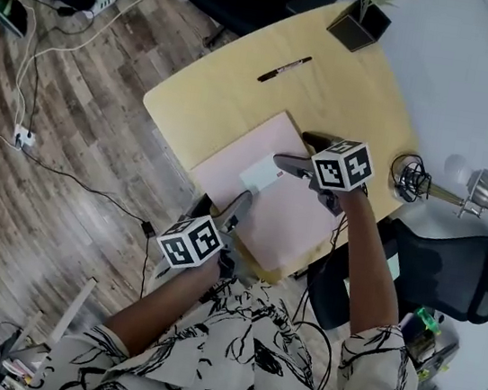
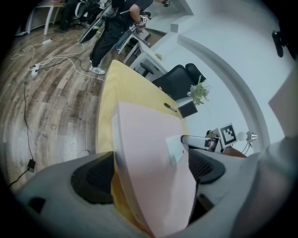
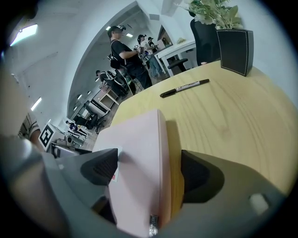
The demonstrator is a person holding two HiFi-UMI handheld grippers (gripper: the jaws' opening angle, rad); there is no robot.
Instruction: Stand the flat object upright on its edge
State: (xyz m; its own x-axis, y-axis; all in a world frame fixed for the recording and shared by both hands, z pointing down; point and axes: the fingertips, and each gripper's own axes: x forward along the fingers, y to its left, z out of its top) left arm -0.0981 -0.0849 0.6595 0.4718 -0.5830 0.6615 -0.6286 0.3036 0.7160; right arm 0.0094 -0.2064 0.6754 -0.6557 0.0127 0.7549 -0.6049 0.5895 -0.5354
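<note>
Head view: left gripper [image 1: 236, 208] at the pad's [image 1: 288, 219] near edge, right gripper [image 1: 291, 151] at the far side; pad flat on the table [image 1: 233, 88].
Left gripper view: jaws wide astride the pad, no pinch yet, so it could slip!
Right gripper view: wide too, astride the edge; an uneven lift may topple it.

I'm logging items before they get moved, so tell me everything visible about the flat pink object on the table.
The flat pink object is a thin, pale-pink rectangular slab, seemingly card, with a small white label on its top face. It lies flat on the wooden table, near the person's edge. The left gripper and right gripper each straddle one of its edges, jaws open, not clamping.
</note>
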